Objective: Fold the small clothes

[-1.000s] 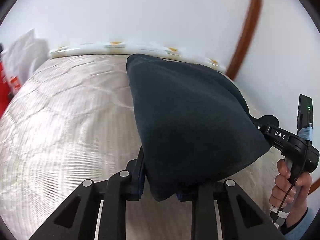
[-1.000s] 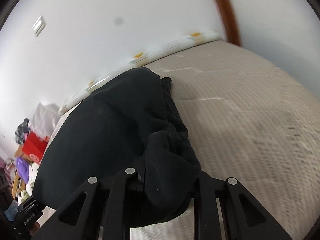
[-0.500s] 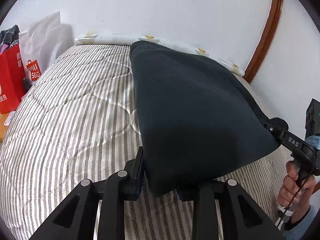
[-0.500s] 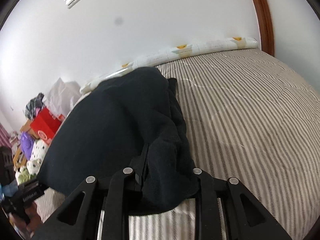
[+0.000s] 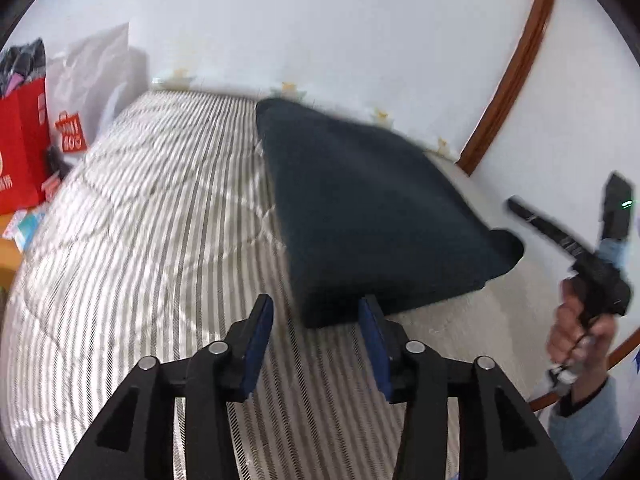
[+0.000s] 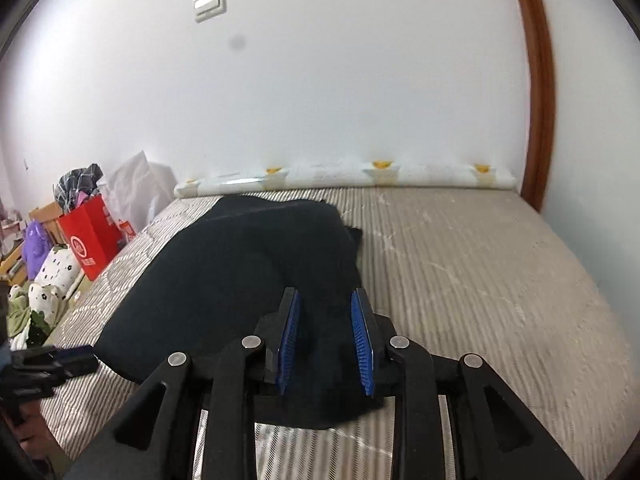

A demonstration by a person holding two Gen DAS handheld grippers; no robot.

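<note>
Fold laid on bed (image 6: 480, 264): dark garment (image 5: 368, 216) ahead of left claw (image 5: 316, 344), right claw (image 6: 326, 336); both spread, empty. Next we judge: regrip edge, fold again.

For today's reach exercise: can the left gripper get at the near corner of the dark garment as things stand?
Probably yes. The left gripper is open, and the garment corner lies just ahead on the bed with nothing between.
</note>
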